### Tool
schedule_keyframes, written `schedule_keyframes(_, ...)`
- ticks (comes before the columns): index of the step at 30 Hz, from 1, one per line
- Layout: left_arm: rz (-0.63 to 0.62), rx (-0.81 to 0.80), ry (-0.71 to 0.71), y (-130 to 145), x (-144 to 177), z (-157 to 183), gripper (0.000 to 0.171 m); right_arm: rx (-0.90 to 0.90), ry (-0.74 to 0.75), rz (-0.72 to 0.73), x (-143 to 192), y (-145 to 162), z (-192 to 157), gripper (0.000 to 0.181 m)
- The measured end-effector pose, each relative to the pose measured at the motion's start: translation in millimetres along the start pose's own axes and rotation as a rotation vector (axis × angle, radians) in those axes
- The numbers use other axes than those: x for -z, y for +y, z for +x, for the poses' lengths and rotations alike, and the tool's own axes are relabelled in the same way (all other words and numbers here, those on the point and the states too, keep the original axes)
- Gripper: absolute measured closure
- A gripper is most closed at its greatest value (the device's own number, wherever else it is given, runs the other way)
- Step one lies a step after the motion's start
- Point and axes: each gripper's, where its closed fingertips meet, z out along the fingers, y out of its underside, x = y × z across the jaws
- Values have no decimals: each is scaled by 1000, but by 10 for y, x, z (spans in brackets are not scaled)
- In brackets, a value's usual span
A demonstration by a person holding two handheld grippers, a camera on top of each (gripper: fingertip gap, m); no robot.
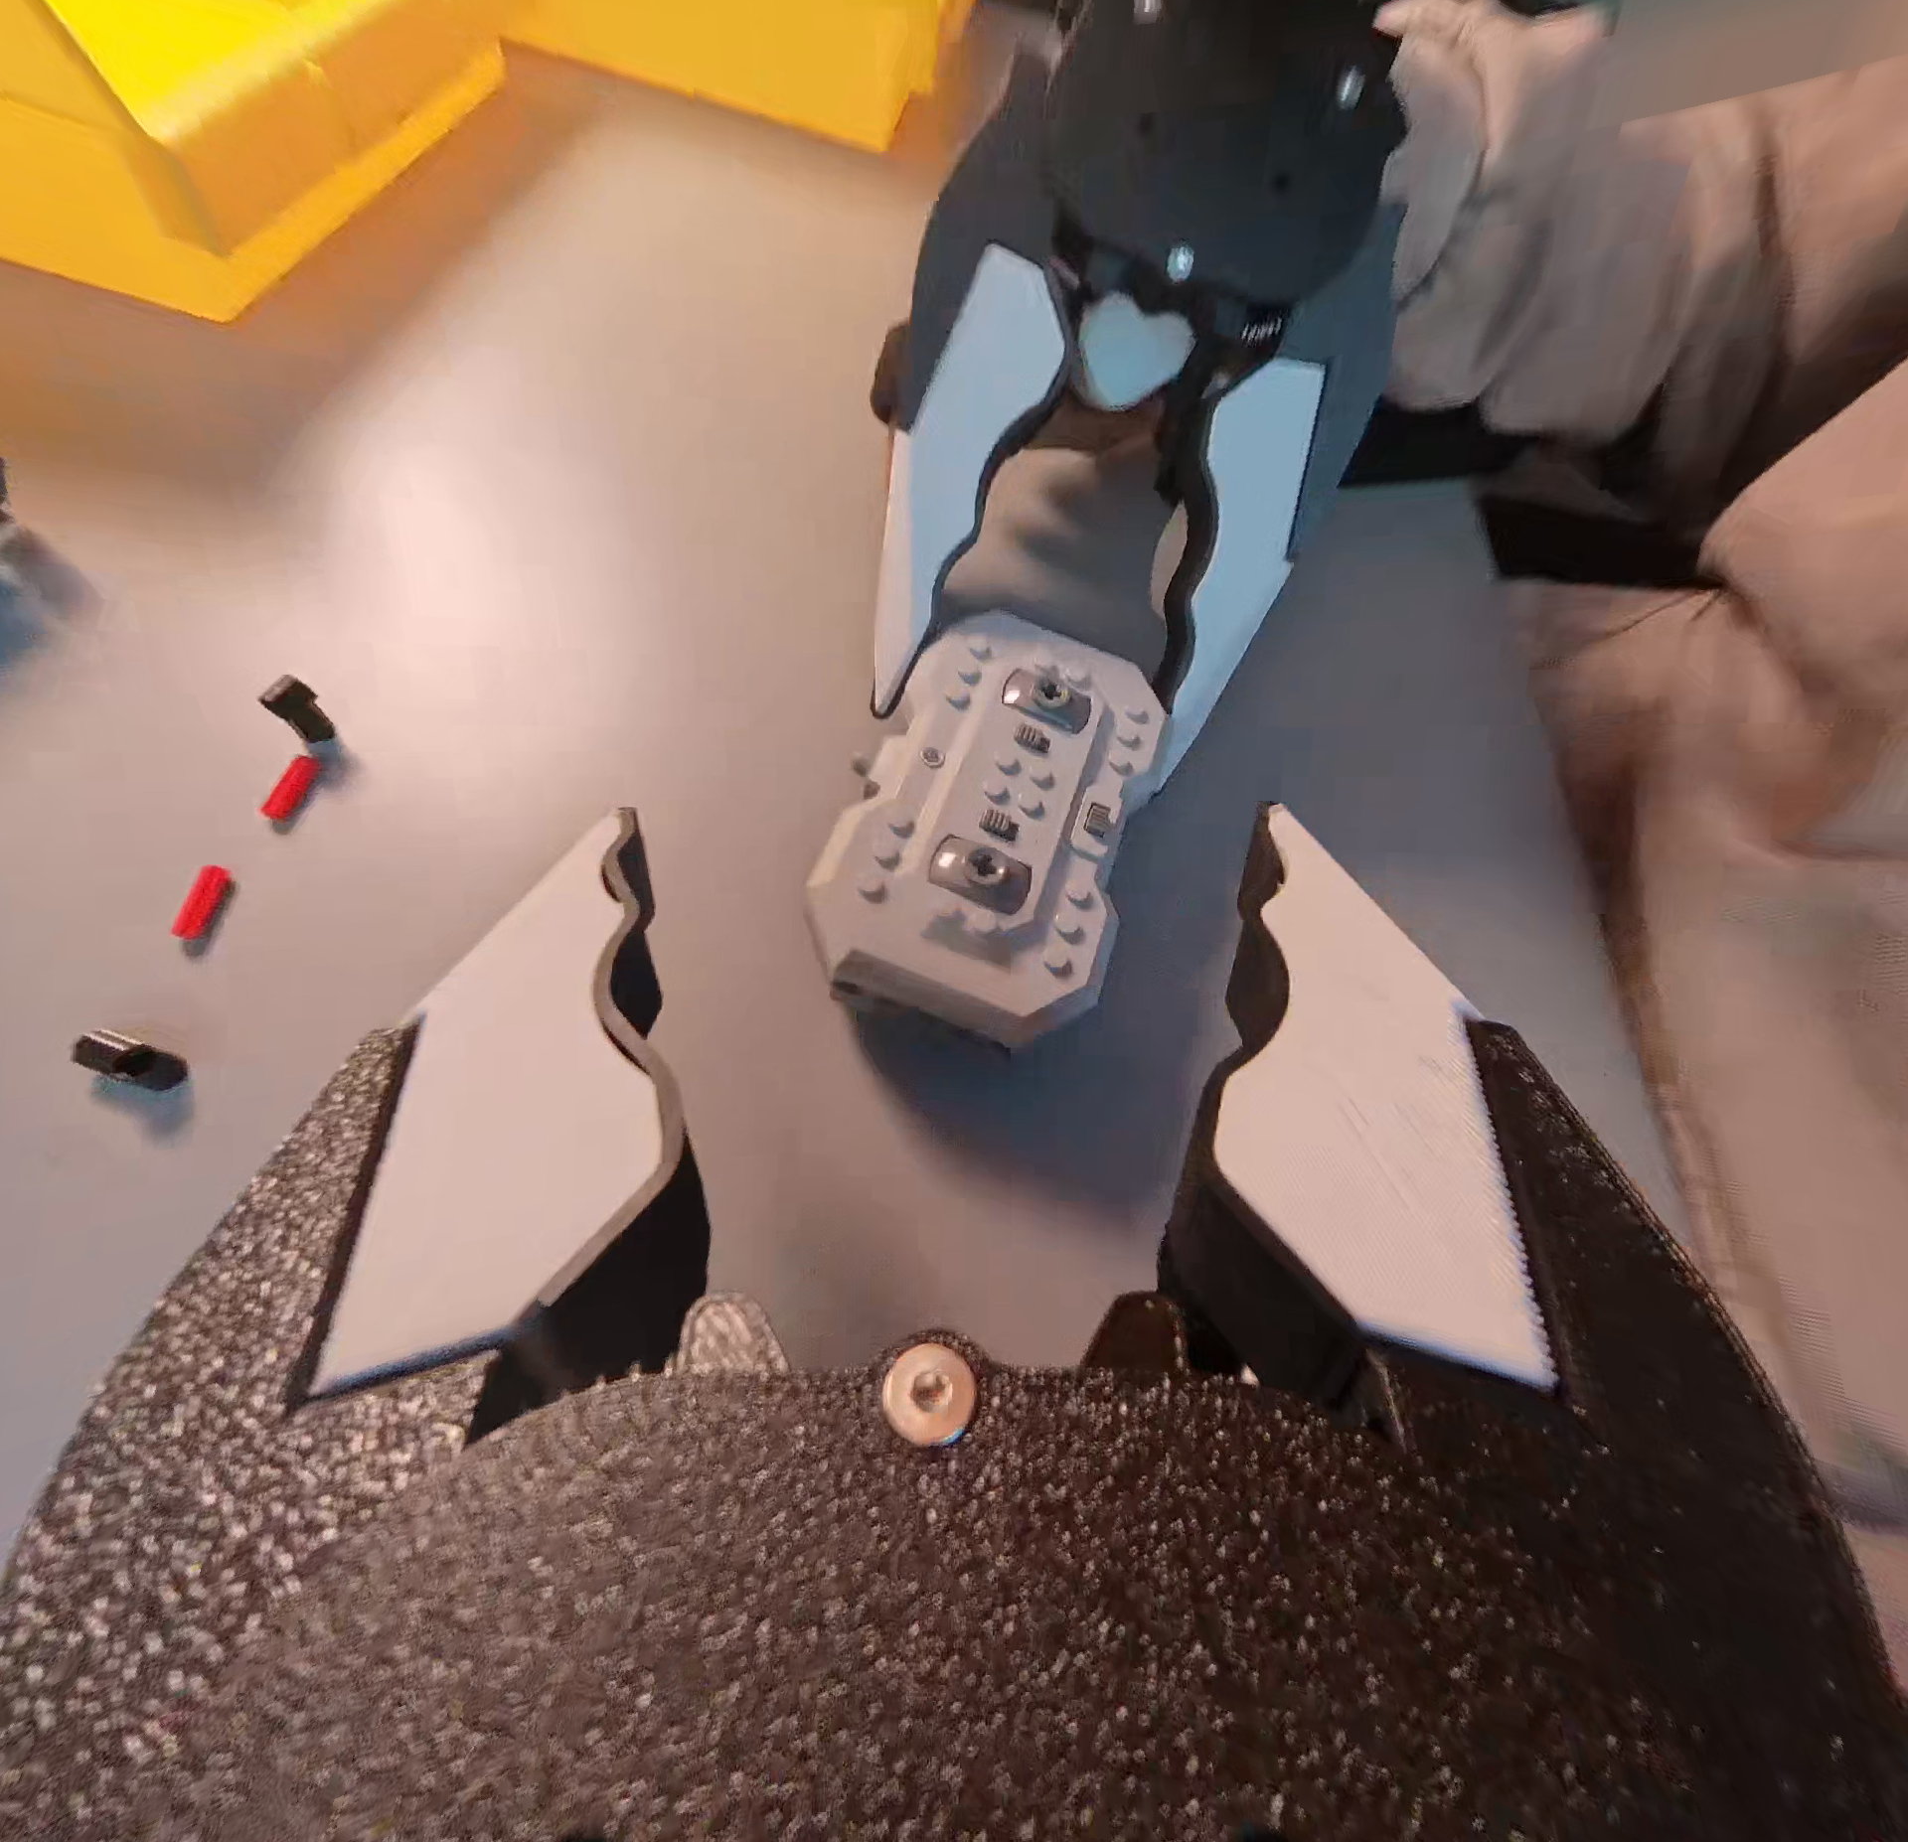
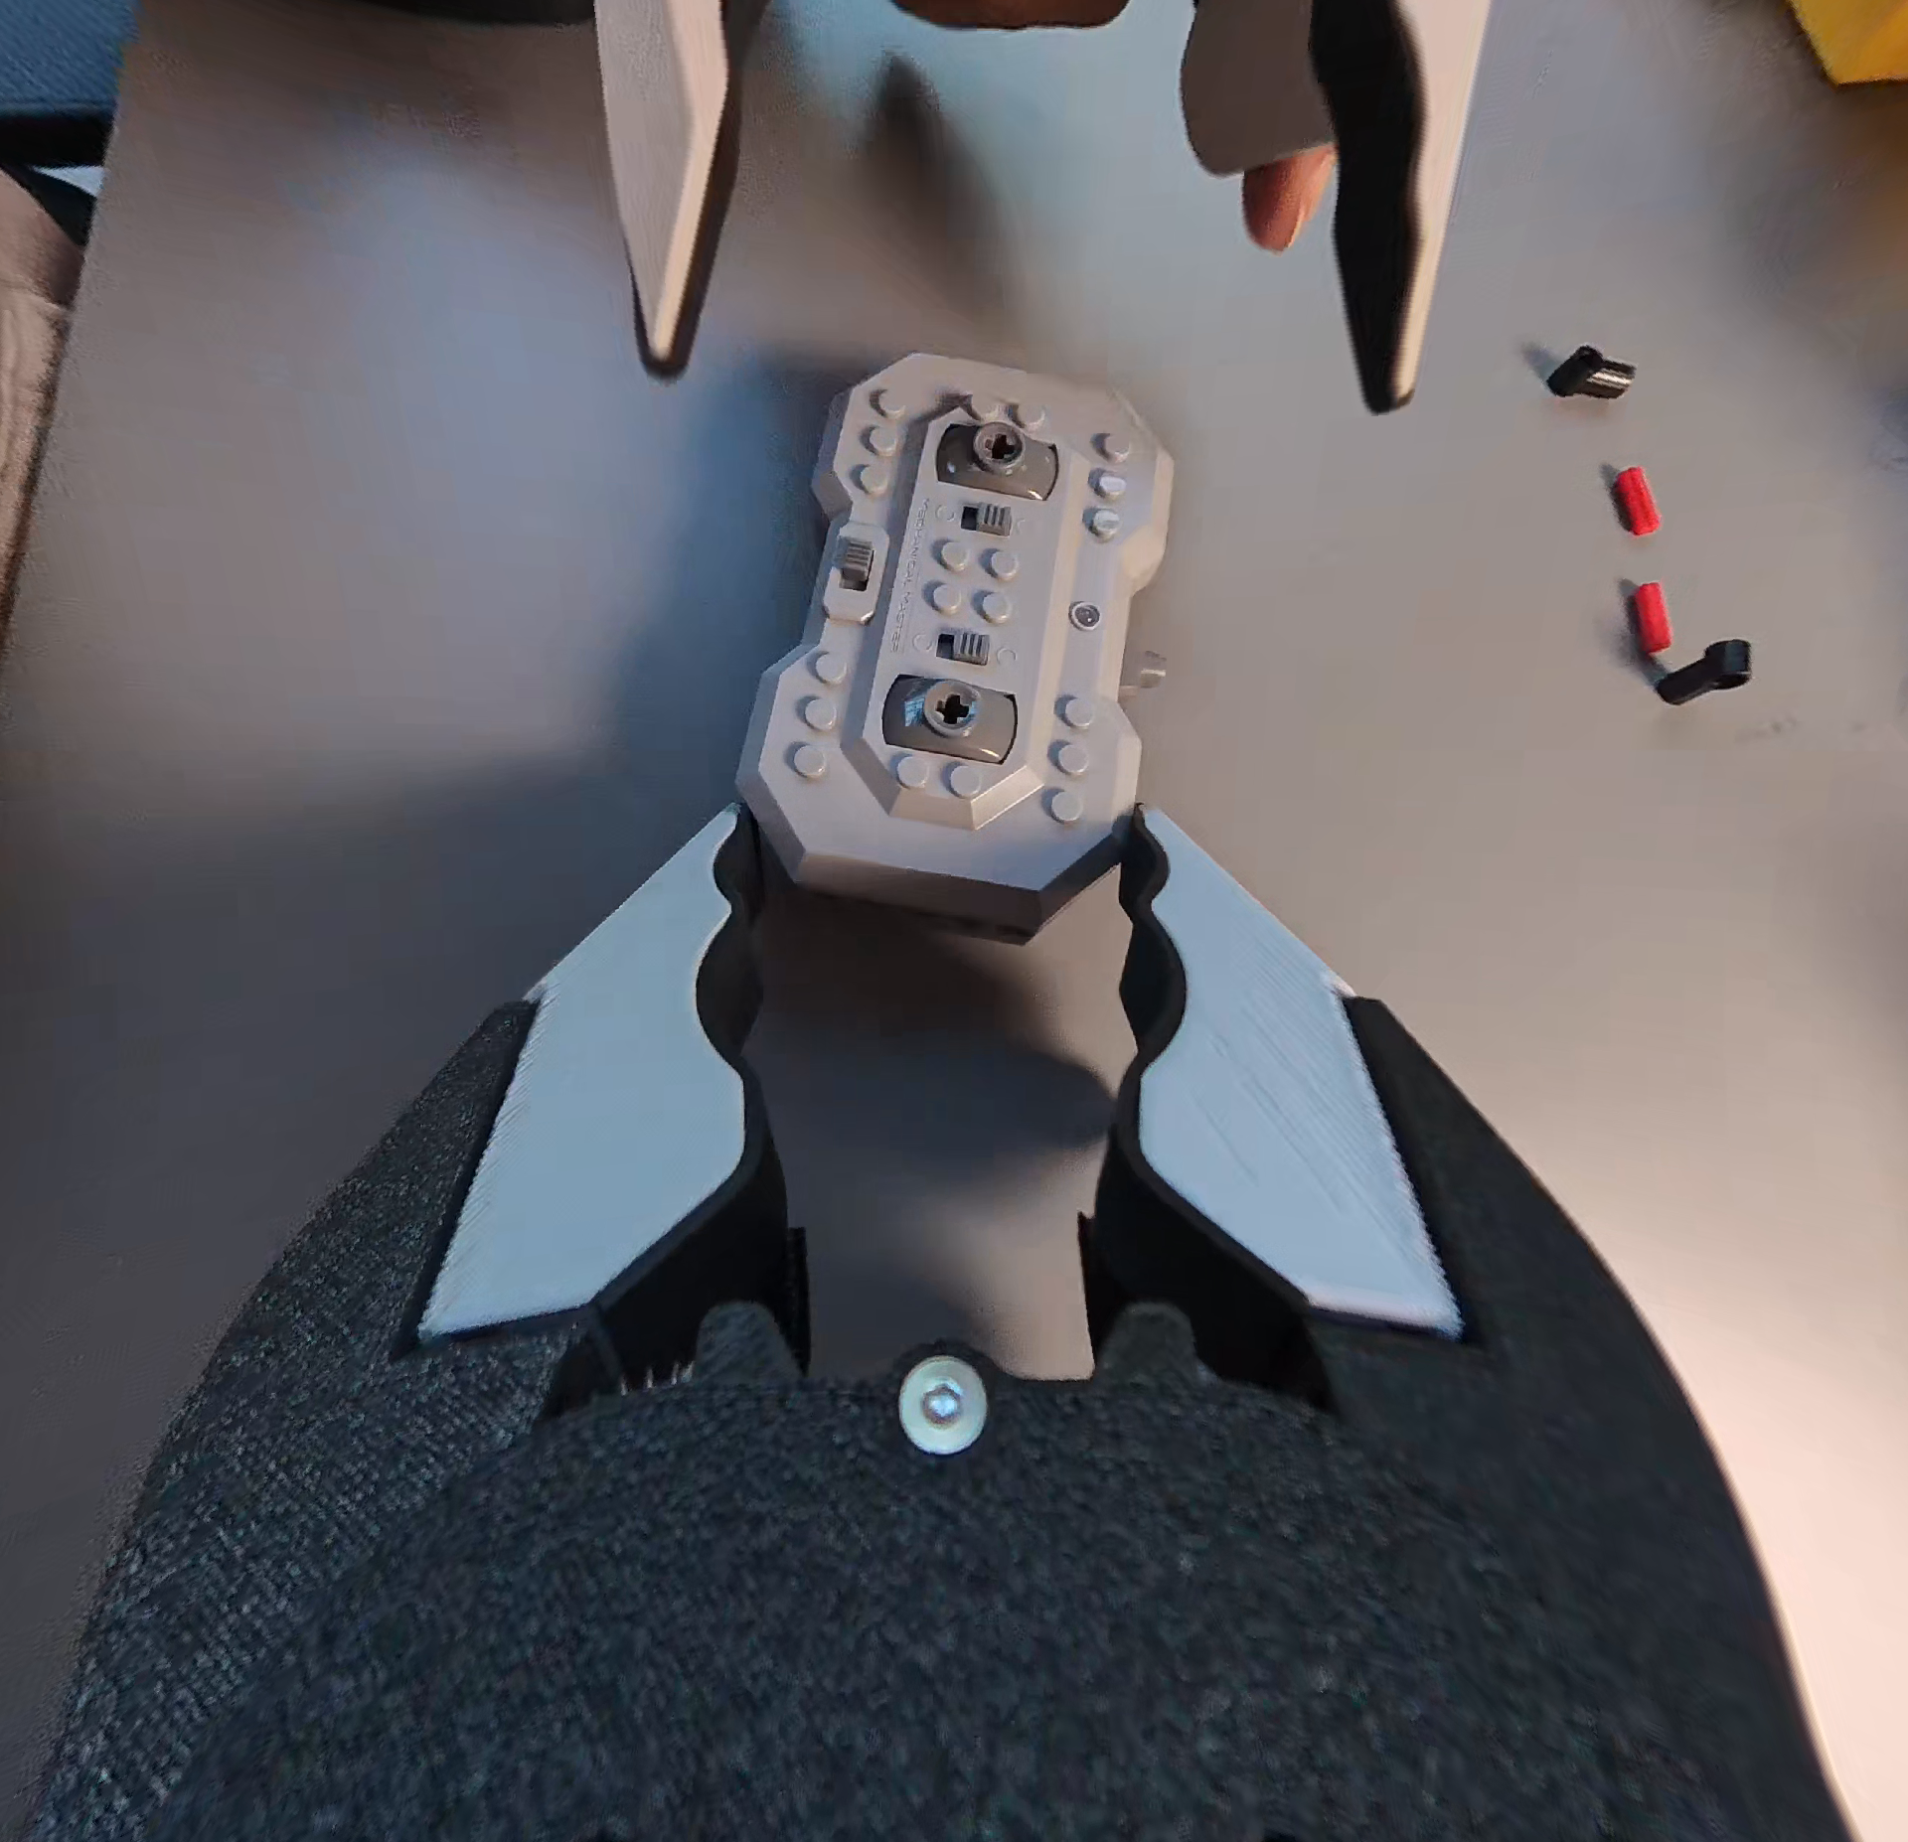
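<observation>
A grey studded block (image 2: pixel 950 636) with two cross-hole sockets and small sliders sits on the grey table (image 2: pixel 361 554). My right gripper (image 2: pixel 940 822) clasps its near end between both fingertips, and that end seems slightly raised over its shadow. In the left wrist view the block (image 1: pixel 981 843) lies ahead, with the right gripper (image 1: pixel 1032 709) holding its far end. My left gripper (image 1: pixel 950 822) is open and empty, its fingers spread wide just short of the block. It also shows in the right wrist view (image 2: pixel 1022 368), above the block's far end.
Two red pins (image 1: pixel 289 786) (image 1: pixel 201 900) and two black pieces (image 1: pixel 299 709) (image 1: pixel 129 1060) lie in a row left of the block; they show at the right in the right wrist view (image 2: pixel 1634 500). Yellow bins (image 1: pixel 207 120) stand at the back. A person's beige sleeve (image 1: pixel 1704 451) is at the right. There is about 7 centimetres between the tips of the two grippers.
</observation>
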Motion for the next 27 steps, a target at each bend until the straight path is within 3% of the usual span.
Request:
schedule_keyframes(3, -107, -102, -56, 98, -217, 38, 58, 68, 61, 52, 37, -68, 65, 112)
schedule_keyframes(7, -229, -238, -164, 229, -423, -49, 84, 114, 85, 167, 122, -225, 26, 112)
schedule_keyframes(10, -283, -333, -240, 212, -371, -94, 88, 163, 146, 187, 130, -255, 51, 112)
schedule_keyframes(14, -242, -468, -451, 44, -146, -161, 92, 65, 175, 292, 215, -398, 140, 110)
schedule_keyframes(17, -168, -575, -628, -130, 106, -164, 92, -138, 60, 442, 359, -616, 131, 90)
schedule_keyframes(20, -88, -703, -787, -308, 291, -128, 92, -330, -85, 581, 423, -848, 82, 91)
schedule_keyframes(22, -51, -785, -851, -405, 312, -77, 92, -395, -108, 603, 345, -919, 90, 104)
schedule_keyframes(24, -45, -844, -881, -467, 256, -43, 93, -379, -134, 648, 334, -1006, 30, 136)
schedule_keyframes(27, -17, -886, -893, -531, 217, -38, 95, -385, -142, 685, 396, -1030, 55, 138)
